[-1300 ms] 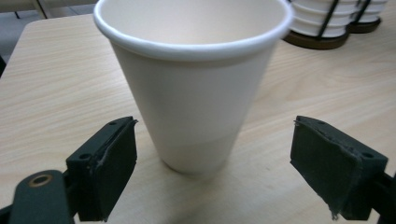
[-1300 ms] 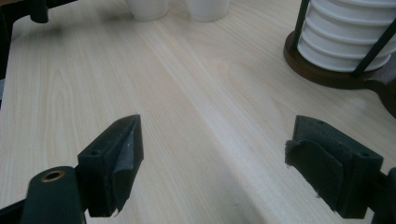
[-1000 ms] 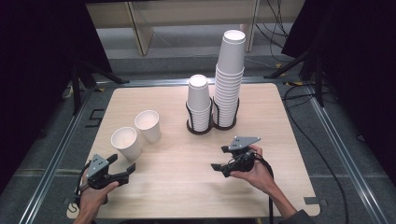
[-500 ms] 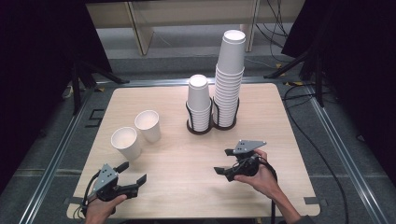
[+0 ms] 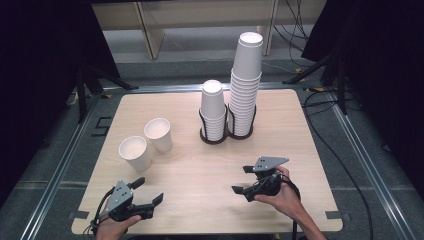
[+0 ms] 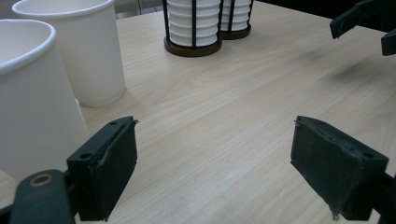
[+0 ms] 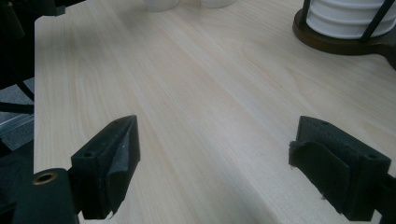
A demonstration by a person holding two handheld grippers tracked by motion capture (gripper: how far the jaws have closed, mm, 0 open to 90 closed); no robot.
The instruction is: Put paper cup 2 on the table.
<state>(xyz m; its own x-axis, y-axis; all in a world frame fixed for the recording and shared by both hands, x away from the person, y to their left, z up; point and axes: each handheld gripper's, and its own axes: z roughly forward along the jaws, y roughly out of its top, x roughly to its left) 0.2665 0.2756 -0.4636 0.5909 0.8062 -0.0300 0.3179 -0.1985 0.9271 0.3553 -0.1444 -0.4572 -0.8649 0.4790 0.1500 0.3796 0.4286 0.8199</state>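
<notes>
Two loose white paper cups stand upright on the left of the wooden table. In the left gripper view they rise close by at the left. My left gripper hovers near the front left edge, jaws wide apart with nothing between them, in front of the nearer cup. My right gripper is at the front right, pointing left, open and empty. Its jaw tips appear at the top right of the left gripper view.
A black wire holder at the table's back middle carries a short stack of cups and a tall stack. Bare tabletop lies between the two grippers. A metal frame runs around the table.
My left gripper has drifted toward the front edge and a little to the right. The right gripper has slid slightly nearer to the front. The cups have not moved.
</notes>
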